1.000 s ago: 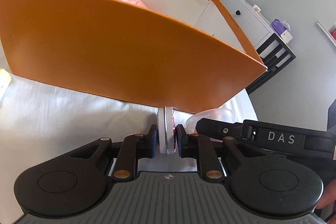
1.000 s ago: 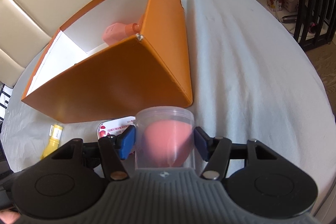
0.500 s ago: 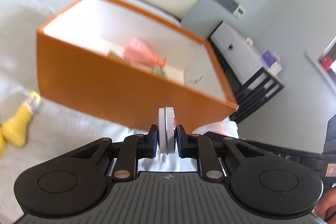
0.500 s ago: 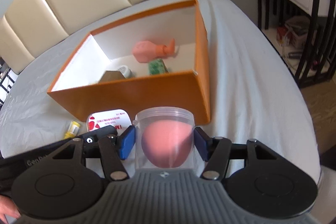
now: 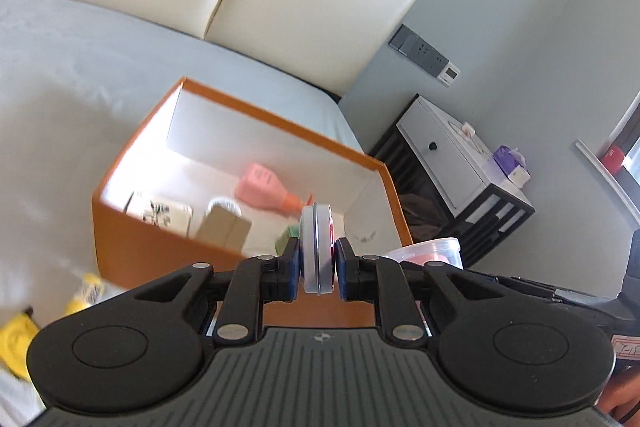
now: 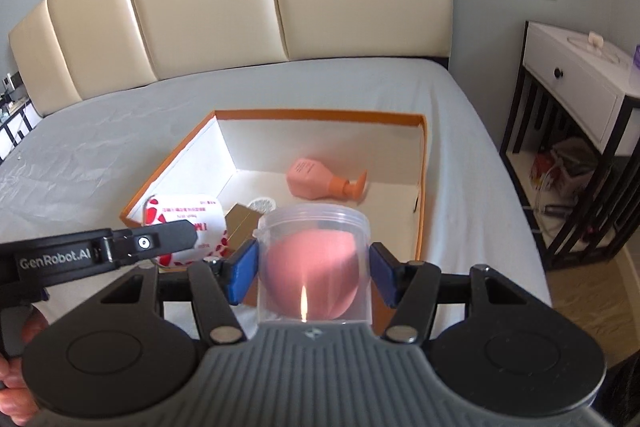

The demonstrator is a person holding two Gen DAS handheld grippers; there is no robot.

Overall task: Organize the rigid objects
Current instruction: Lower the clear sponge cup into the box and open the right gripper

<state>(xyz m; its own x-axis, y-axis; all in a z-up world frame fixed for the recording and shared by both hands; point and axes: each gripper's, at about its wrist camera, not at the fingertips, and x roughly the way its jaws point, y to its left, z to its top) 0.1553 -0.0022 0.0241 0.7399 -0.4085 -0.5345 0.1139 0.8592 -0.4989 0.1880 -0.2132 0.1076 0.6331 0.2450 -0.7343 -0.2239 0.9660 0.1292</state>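
Observation:
My left gripper (image 5: 317, 261) is shut on a flat white tin with red print (image 5: 316, 247), held on edge above the near wall of the orange box (image 5: 132, 227). The tin also shows in the right wrist view (image 6: 188, 227). My right gripper (image 6: 314, 273) is shut on a clear plastic jar with a pink sponge inside (image 6: 314, 263), held above the near edge of the orange box (image 6: 420, 195). The jar's rim shows in the left wrist view (image 5: 430, 247). The box holds a pink pump bottle (image 6: 320, 181), a tan carton (image 5: 224, 231) and other small packs.
The box sits on a grey bed sheet (image 6: 100, 155) with a cream padded headboard (image 6: 200, 7) behind. Yellow tubes (image 5: 86, 295) lie on the sheet left of the box. A white and black nightstand (image 6: 572, 87) stands to the right of the bed.
Both grippers have risen with their loads from beside the box's near wall to above it. The box's inside has come into view.

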